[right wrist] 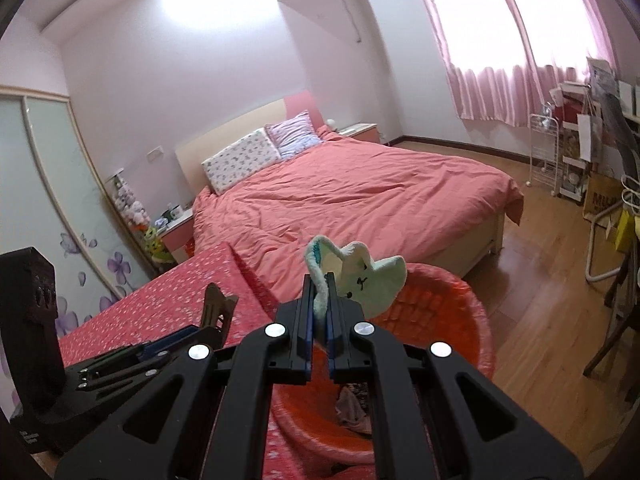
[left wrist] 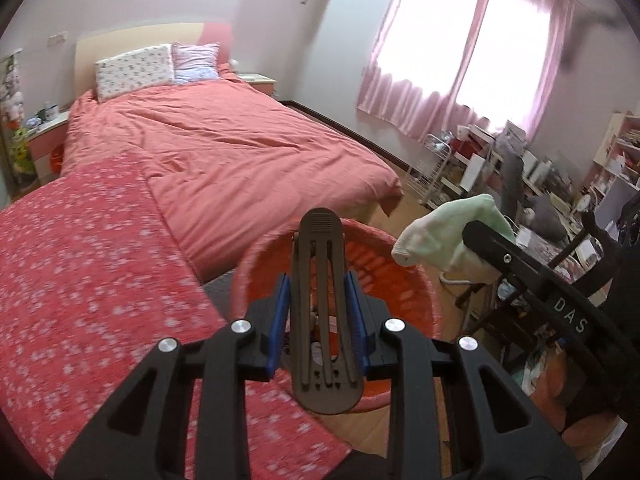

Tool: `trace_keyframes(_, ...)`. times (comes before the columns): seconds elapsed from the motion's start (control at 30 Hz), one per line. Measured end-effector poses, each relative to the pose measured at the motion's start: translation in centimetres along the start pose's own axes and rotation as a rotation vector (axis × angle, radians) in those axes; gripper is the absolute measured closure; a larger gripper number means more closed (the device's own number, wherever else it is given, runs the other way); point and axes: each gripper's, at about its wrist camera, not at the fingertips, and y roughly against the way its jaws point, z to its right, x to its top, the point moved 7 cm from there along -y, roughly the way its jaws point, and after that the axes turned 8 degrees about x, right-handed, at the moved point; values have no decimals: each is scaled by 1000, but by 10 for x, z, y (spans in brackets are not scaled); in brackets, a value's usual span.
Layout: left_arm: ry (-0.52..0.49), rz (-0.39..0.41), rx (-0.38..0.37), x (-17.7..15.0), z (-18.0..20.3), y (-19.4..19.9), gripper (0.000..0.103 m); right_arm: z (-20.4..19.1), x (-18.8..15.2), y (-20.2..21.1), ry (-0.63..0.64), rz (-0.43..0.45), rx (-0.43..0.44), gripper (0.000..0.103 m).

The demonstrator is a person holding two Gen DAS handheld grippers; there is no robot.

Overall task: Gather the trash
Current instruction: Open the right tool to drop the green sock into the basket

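Observation:
My left gripper (left wrist: 318, 300) is shut on a dark brown flat comb-like piece (left wrist: 322, 312) and holds it above an orange laundry basket (left wrist: 404, 280). My right gripper (right wrist: 318, 304) is shut on a pale green sock with a little face (right wrist: 360, 278), held over the same basket's rim (right wrist: 452, 292). The sock also shows in the left wrist view (left wrist: 452, 232), hanging from the right gripper's finger (left wrist: 504, 256). Some crumpled cloth (right wrist: 352, 404) lies in the basket's bottom. The left gripper shows at the left of the right wrist view (right wrist: 208, 320).
A red flowered cloth surface (left wrist: 92, 272) lies under and left of the basket. A bed with a salmon duvet (left wrist: 240, 148) stands beyond. Cluttered shelves and a chair (left wrist: 520, 184) are at the right. Wooden floor (right wrist: 540, 280) lies right of the basket.

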Motion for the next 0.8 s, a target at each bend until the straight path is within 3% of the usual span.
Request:
trace_keyframes(0.2,1,-55,-16,-5,12,-35,74,21,-2,-9,-41,-8,5,98)
trace_keyframes(0.27,17,-87,-2,-10,8,-50,69,28,-5,-17,-58,-30,14,97)
trace_keyframes(0.33,35,-113,9,-15,0,-59,62,36,-10,-27,-82,-60,16,87)
trace_keyframes(0.4,49,-132,26,-20,-9,-65,61,41,-17,-30,-101,-78,11,73)
trace_keyframes(0.5,60,-135,66,-23,-25,-65,61,48,-23,-28,-113,-95,7,70)
trace_keyframes(0.6,65,-110,98,-25,-43,-50,59,43,-25,-16,-107,-94,-6,66)
trace_keyframes(0.7,59,-58,145,-27,-59,-23,52,35,-24,2,-67,-60,-42,46)
trace_keyframes(0.8,61,-7,190,-30,-77,10,47,24,-23,19,-28,-32,-60,36)
